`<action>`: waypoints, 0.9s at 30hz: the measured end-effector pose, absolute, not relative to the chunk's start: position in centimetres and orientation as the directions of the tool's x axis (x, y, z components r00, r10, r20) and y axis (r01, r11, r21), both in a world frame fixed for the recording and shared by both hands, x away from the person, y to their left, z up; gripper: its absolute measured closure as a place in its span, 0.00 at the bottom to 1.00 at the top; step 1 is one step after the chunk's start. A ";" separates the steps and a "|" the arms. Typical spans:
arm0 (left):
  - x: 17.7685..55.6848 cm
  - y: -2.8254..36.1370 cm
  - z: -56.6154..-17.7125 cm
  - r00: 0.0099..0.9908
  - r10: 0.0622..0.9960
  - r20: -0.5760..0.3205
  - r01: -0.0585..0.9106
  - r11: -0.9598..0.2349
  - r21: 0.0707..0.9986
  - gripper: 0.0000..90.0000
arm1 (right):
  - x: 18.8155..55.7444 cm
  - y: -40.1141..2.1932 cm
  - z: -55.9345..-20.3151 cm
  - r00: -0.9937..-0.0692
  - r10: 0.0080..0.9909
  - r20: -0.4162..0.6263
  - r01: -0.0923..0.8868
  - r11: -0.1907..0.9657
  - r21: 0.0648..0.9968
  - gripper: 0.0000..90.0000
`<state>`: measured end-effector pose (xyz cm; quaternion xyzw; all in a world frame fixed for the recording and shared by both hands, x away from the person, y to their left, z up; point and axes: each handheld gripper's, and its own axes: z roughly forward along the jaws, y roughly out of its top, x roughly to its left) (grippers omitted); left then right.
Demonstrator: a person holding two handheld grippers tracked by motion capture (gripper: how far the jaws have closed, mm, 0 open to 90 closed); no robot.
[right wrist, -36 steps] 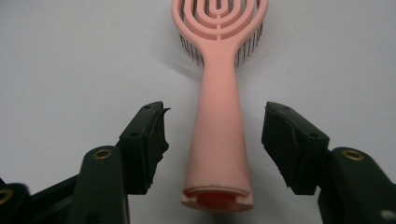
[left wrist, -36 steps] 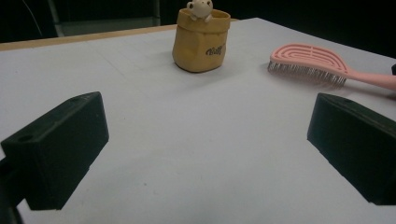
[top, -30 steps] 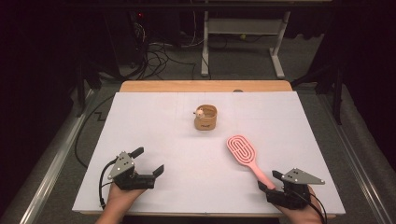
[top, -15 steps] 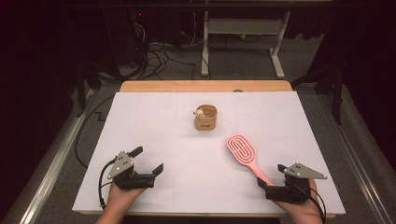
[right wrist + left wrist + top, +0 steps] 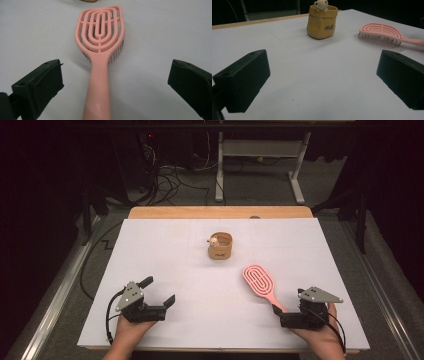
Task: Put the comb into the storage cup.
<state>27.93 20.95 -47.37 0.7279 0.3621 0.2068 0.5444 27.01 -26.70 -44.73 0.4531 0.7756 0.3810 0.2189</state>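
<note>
**Pink brush and tan pot on white worktop**

Pink hairbrush [image 5: 259, 281] lies flat, bristles down, vented oval head with concentric loops facing up. Head points toward the worktop's [image 5: 165, 250] centre, handle runs diagonally toward the near right corner. Small tan pot [image 5: 220, 246] shaped like a sack stands upright, mid-worktop nearer the far edge, dark lettering on its front, a small cream figure perched on its rim. Brush and pot well apart.
</note>
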 end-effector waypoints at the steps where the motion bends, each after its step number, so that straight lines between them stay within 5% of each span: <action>1: 27.9 21.0 -47.4 0.652 0.753 -0.091 0.301 -0.147 0.942 0.00 | 27.2 -26.6 -44.6 -0.497 0.868 0.004 0.541 0.306 0.784 0.00; 27: 28.2 21.1 -47.4 0.652 0.754 -0.083 0.299 -0.156 0.941 0.00 | 30.4 -24.8 -44.0 -0.559 0.829 -0.028 0.653 0.461 0.601 0.00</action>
